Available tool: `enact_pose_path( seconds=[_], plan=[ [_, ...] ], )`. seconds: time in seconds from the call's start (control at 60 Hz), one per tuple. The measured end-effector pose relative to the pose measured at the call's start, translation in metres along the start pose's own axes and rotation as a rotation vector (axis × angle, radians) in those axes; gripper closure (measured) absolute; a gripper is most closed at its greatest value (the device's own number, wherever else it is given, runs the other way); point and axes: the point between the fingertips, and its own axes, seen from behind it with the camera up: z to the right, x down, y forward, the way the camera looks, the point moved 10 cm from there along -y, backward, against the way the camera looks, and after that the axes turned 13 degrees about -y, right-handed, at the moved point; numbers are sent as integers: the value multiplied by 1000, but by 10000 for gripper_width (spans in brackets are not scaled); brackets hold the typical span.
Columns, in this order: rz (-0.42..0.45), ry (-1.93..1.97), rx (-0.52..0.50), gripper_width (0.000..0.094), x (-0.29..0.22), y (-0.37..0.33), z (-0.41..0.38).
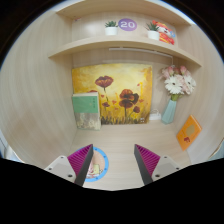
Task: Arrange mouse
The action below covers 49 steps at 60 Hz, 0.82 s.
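Counter [120, 140] of pale wood fills the ground ahead of me, running back to a wall of the same light tone. Two shelves cross that wall above: the lower shelf [120, 45] is a long curved board, and the upper shelf [115, 12] sits higher still. Against the wall, standing on the counter, is a big yellow painting of dark red flowers [113, 93], the largest thing on show. Leaning just in front of its near side is a green book [86, 110], upright. Further along, beside the painting, a teal vase [169, 109] holds pink and white flowers [177, 82], and an orange card [188, 131] stands tilted near it at the counter's end.

My jaws [114, 162] are apart, with bare counter showing between the two pink pads [82, 160], and nothing held in them. A round blue-rimmed object [97, 163] lies on the counter just beside one finger, partly hidden behind it; I cannot tell what it is. On the lower shelf sit a small potted plant [111, 27], a purple round sign [127, 24] and some small red and white items [160, 32]. I cannot make out a mouse anywhere in view.
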Motion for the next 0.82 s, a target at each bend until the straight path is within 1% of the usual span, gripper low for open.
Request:
enact_pose_path(
  seconds=[0.333, 0.5, 0.817],
  plan=[
    [-28, -24, 32, 117, 45, -27, 74],
    [-55, -20, 23, 116, 69, -30, 96],
    [-66, -19, -6, 118, 99, -33, 125]
  ],
)
